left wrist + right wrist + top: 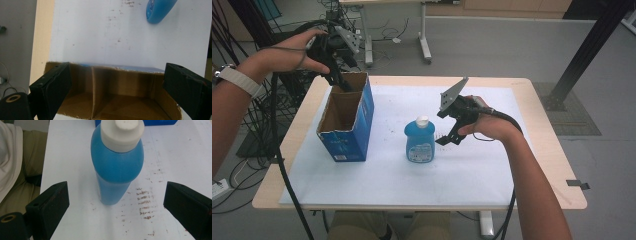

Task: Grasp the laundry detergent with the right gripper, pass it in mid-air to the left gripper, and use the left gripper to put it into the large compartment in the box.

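A blue bottle (420,141) with a white cap stands upright mid-table on a white sheet. To its left stands an open-topped blue cardboard box (346,120), brown inside, with nothing visible in it. My left gripper (338,80) hovers at the box's far rim with its jaws wide apart. In the left gripper view the box (117,97) and its inner divider lie between the jaws of the left gripper (116,86), and the bottle (158,11) lies beyond. My right gripper (446,137) is open just right of the bottle. The bottle (117,165) stands ahead of the right gripper (116,203), untouched by the pads.
The white sheet (472,172) covers most of the wooden table (547,170). Cables hang off the left side (277,150). Another table's legs (424,47) stand behind, and a black post (584,55) rises at the right. The person's lap (22,182) is by the near edge.
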`<move>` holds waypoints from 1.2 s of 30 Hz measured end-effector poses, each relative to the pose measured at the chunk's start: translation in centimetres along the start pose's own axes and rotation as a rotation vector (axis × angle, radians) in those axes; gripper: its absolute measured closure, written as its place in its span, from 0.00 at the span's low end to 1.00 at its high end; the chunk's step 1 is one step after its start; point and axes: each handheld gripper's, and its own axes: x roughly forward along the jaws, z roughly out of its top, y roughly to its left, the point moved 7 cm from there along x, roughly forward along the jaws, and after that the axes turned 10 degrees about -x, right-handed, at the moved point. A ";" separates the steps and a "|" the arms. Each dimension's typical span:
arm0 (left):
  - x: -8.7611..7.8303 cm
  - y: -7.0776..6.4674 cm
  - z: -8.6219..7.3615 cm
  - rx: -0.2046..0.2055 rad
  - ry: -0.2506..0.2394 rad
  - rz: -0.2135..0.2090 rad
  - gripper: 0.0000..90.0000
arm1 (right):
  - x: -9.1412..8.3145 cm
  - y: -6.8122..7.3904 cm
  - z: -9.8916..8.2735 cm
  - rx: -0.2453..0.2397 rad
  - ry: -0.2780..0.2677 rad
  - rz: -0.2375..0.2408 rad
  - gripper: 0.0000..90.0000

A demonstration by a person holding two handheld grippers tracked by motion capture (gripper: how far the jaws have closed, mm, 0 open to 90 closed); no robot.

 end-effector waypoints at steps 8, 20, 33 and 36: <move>0.1 0.0 0.0 0.000 0.005 0.003 0.10 | 0.3 0.1 -0.1 -0.004 -0.001 -0.002 0.07; 0.3 -0.1 0.3 0.003 0.004 0.001 0.10 | 0.8 0.1 -0.5 0.003 -0.023 -0.003 0.07; 0.5 -0.1 0.4 0.003 0.007 0.000 0.10 | 1.4 -0.2 -0.7 -0.002 -0.038 -0.001 0.07; 0.5 -0.1 0.4 -0.004 0.007 0.000 0.10 | 1.5 -0.2 -0.8 0.002 -0.044 -0.002 0.07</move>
